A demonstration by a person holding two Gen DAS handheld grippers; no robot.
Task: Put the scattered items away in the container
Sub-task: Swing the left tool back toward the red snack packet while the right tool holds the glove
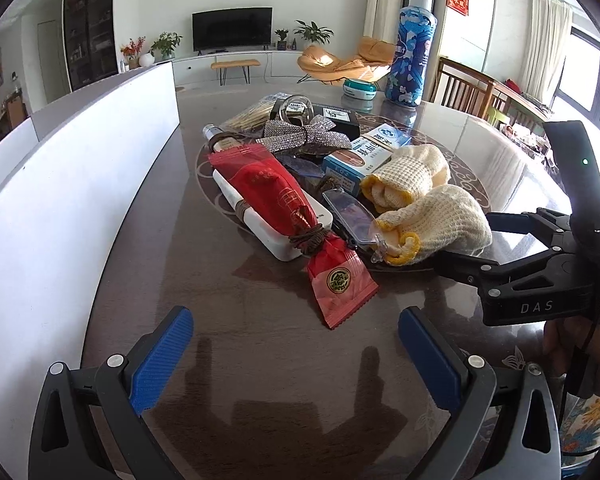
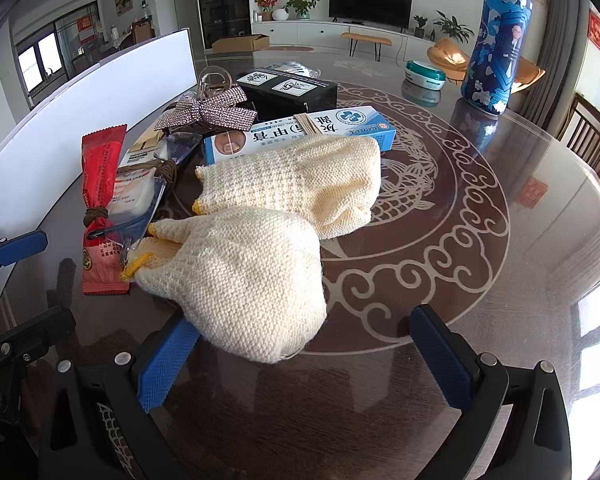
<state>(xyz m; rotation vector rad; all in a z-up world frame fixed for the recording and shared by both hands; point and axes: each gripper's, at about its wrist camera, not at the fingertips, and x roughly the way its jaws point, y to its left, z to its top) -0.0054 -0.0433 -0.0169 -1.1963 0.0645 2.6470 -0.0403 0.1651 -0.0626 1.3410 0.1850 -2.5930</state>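
The scattered items lie piled on a dark round glass table (image 1: 260, 380). A red snack packet (image 1: 276, 200) rests on a white slab (image 1: 260, 224), just ahead of my open left gripper (image 1: 296, 352), which holds nothing. Two cream knit gloves lie side by side; the nearer glove (image 2: 252, 280) reaches in between the blue pads of my open right gripper (image 2: 306, 360), against the left pad (image 2: 168, 360). Behind them are a blue-white ointment box (image 2: 300, 132), clear glasses (image 1: 352, 220), a rhinestone bow (image 1: 308, 136) and a black box (image 2: 292, 90). The white container wall (image 1: 80, 168) stands to the left.
A tall blue patterned bottle (image 1: 410, 52) and a teal round tin (image 1: 359, 89) stand at the table's far side. Wooden chairs (image 1: 472, 88) are beyond the right edge. A hand (image 1: 580, 344) holds the right gripper. Bare tabletop (image 2: 500, 280) stretches to the right of the pile.
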